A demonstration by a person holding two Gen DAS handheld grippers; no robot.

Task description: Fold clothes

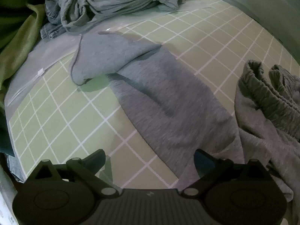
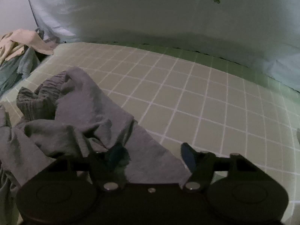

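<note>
The left tool (image 1: 150, 161) hangs with its fingers spread wide over the green checked sheet (image 1: 56, 116), gripping nothing. Grey sweatpants (image 1: 168, 101) stretch ahead of it, one leg running away to the front left, the gathered waistband (image 1: 271, 93) bunched off to its right. Far ahead lies a heap of blue-grey clothes (image 1: 112, 3).
</note>
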